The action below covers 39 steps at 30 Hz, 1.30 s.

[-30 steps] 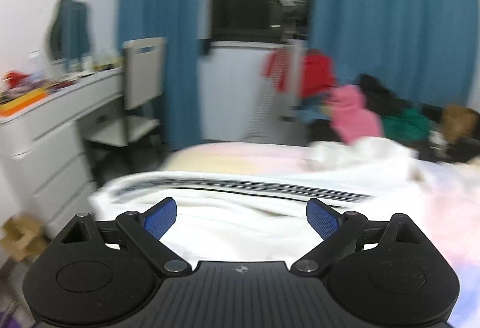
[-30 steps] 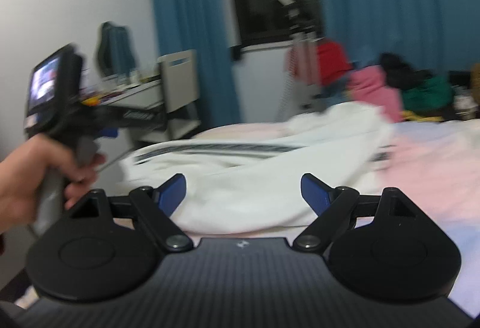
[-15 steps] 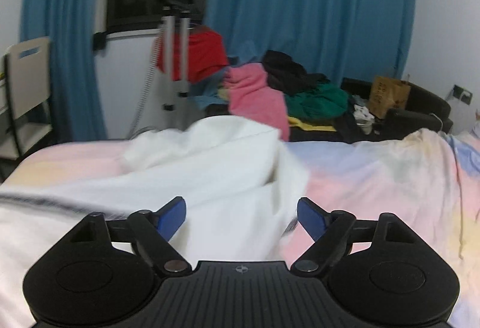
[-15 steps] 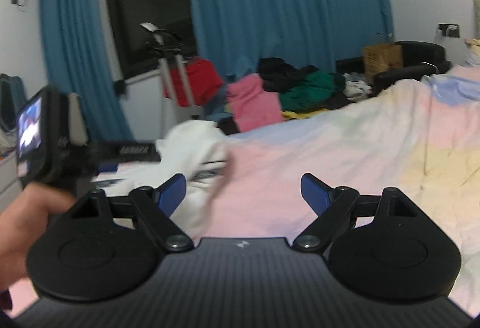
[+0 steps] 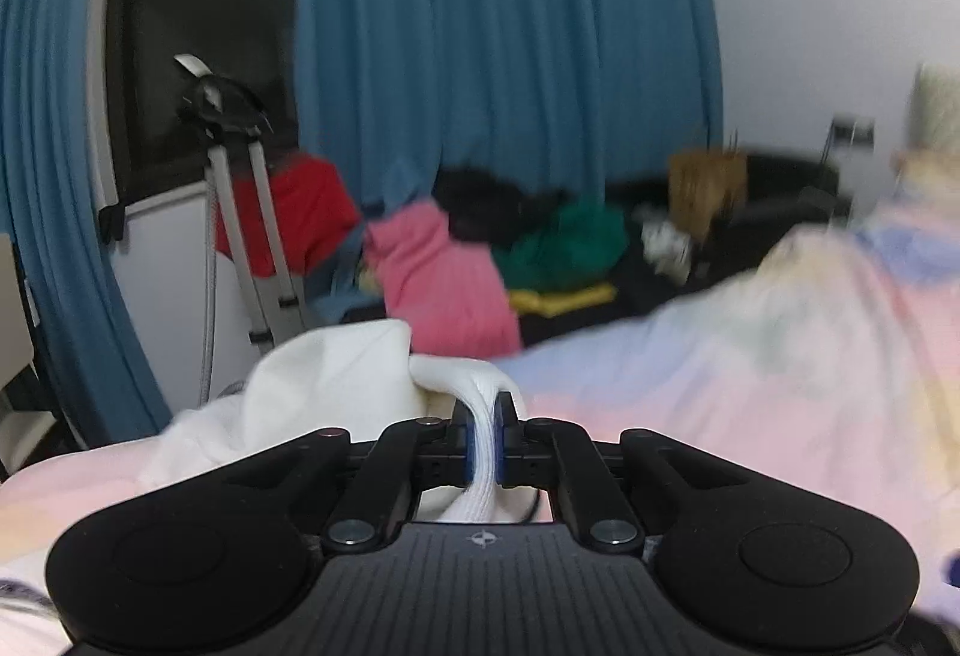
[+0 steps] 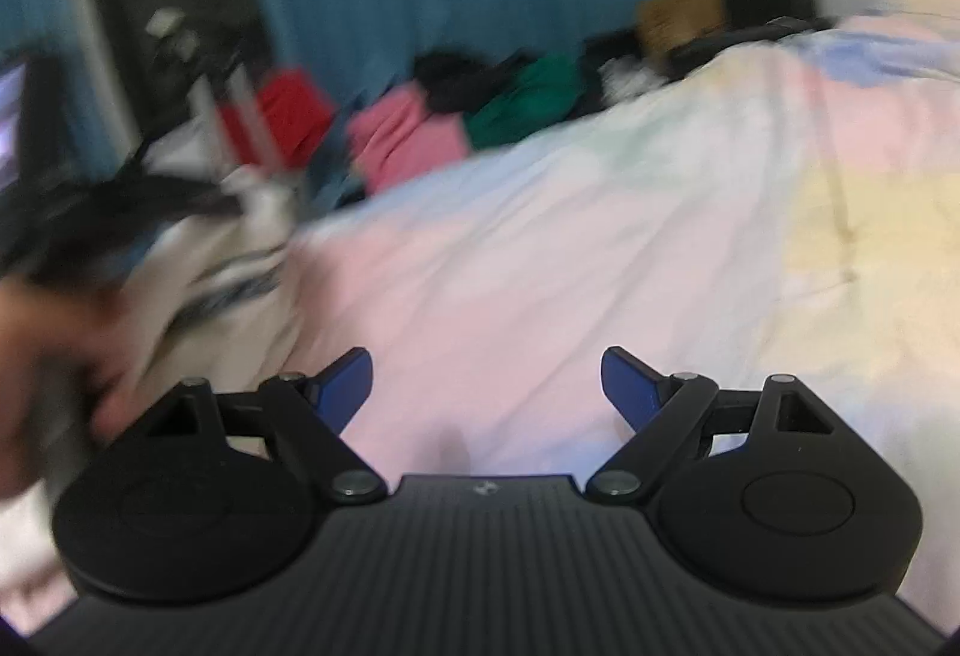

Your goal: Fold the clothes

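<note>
Fingers of the left tool (image 5: 482, 437) are pinching soft white cloth (image 5: 336, 374); right tool (image 6: 486, 386) is hanging open. Pulling gently is keeping it flat.

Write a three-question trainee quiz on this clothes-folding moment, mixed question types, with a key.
1. True or false: the left gripper is shut on the white garment.
2. Multiple choice: the right gripper is A) shut on a sock, B) open over the pastel bedsheet, C) out of view.
3. Fill in: the clothes pile behind the bed includes a ____ garment beside a green one.

Key: 1 true; 2 B; 3 pink.
</note>
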{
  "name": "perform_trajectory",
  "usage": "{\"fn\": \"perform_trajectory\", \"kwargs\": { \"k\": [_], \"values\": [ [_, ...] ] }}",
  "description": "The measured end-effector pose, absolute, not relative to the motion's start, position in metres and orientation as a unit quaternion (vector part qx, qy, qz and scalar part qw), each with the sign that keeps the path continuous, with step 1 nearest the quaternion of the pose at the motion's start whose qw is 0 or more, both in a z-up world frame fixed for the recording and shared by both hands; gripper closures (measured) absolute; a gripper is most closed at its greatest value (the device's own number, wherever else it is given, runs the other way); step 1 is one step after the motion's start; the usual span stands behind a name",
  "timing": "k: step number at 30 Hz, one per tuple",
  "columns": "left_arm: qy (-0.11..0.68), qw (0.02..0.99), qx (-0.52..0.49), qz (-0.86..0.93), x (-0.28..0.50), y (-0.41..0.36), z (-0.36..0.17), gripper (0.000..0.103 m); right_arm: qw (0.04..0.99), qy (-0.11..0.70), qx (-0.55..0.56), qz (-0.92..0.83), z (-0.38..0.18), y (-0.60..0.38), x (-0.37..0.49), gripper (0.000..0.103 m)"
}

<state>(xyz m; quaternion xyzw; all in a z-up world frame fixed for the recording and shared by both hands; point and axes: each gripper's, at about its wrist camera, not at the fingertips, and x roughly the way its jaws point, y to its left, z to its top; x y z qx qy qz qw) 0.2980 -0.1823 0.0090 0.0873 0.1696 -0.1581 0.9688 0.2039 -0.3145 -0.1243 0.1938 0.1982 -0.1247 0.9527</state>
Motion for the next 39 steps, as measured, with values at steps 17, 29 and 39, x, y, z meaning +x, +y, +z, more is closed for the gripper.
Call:
{"fn": "perform_trajectory", "kwargs": {
  "k": [17,29,39],
  "values": [
    [0.230,0.953,-0.048,-0.190,0.058,-0.020,0.008,0.099,0.954,0.195,0.223,0.037,-0.097,-0.280,0.160,0.062],
    [0.230,0.942,-0.126,-0.211,0.058,0.026,-0.020,0.099,0.925,0.255,0.250,0.130,-0.059,-0.224,0.195,0.053],
    [0.233,0.932,-0.192,-0.202,0.077,0.062,-0.036,0.099,0.909,0.316,0.241,0.127,-0.047,-0.167,0.328,0.026]
  ]
}}
